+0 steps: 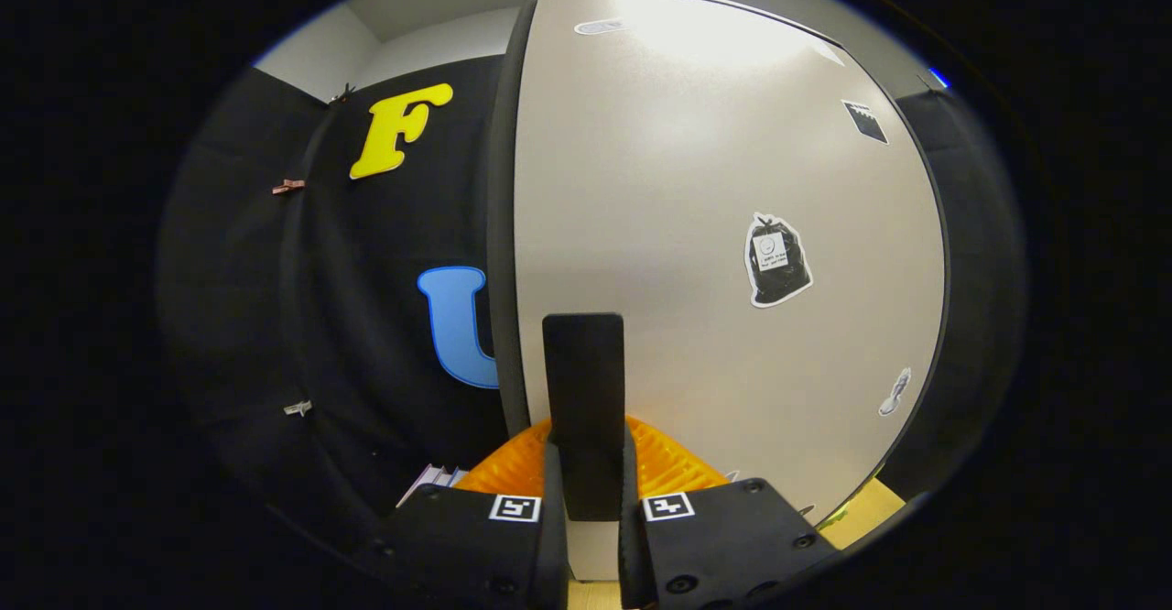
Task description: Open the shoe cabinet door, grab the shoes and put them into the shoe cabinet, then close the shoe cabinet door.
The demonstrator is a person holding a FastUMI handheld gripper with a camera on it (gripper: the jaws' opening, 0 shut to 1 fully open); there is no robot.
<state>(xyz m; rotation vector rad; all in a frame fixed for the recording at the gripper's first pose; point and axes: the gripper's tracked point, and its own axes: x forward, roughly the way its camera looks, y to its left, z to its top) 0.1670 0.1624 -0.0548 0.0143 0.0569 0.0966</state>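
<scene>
The shoe cabinet door (714, 225) fills my view just ahead, its dark left edge (502, 225) standing against the booth's black cloth and its pale face, dotted with stickers (777, 260), running off to the right. My gripper (586, 491) is pinched on the door's upright black handle (583, 390), one finger pressing each side. I judge this to be a door step, opening or closing I cannot tell; next I must swing the handle along the door's arc, keeping the pinch firm.

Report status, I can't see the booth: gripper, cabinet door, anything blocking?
Gripper shut on door handle. Shoe cabinet door just ahead, stickers on its face. Nothing in the way.
</scene>
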